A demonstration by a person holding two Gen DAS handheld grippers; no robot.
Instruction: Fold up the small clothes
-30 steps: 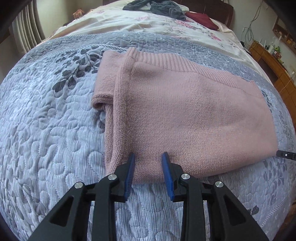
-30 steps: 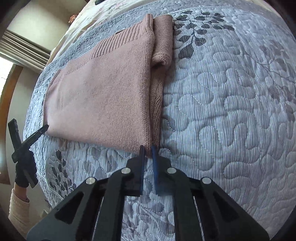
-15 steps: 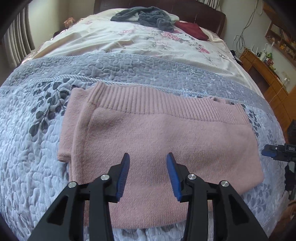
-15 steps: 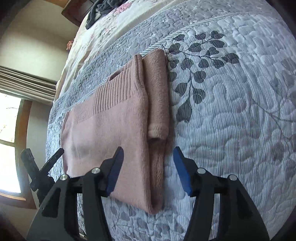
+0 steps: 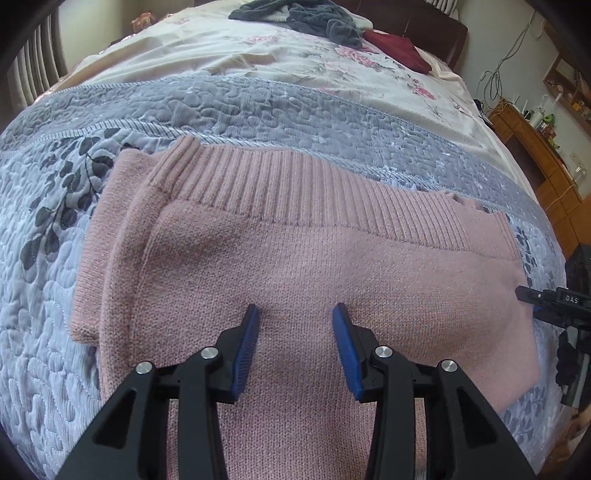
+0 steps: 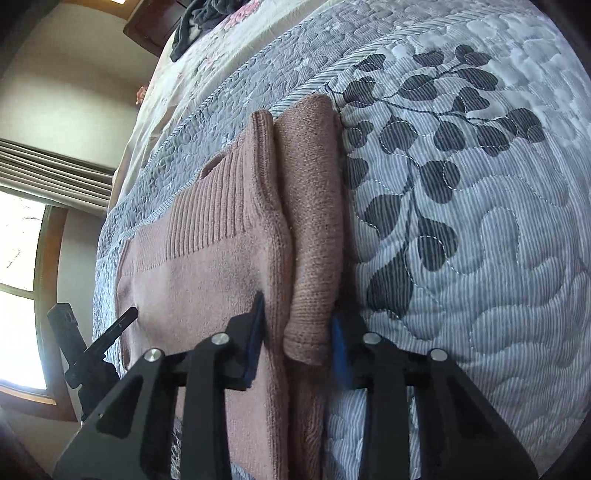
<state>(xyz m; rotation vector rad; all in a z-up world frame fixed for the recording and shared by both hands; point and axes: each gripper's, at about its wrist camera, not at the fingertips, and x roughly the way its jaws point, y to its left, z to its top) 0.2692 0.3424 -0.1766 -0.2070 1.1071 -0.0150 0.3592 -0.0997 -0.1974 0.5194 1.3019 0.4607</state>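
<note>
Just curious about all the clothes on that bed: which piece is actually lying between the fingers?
The pink sweater, flat on the grey quilt. The dark grey and maroon clothes lie far off near the headboard.

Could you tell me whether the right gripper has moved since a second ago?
Yes. The right gripper, shut at the pink sweater's near edge then, has advanced along it and now straddles the folded sleeve.

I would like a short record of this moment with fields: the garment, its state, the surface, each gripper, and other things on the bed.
garment: pink sweater
state: partly folded, flat, sleeve laid along one side
surface: grey quilt on a bed
left gripper: jaws open, over the sweater's middle, holding nothing
right gripper: jaws open, one on each side of the sleeve cuff
other things: dark grey clothes and a dark red cloth at the far end
</note>
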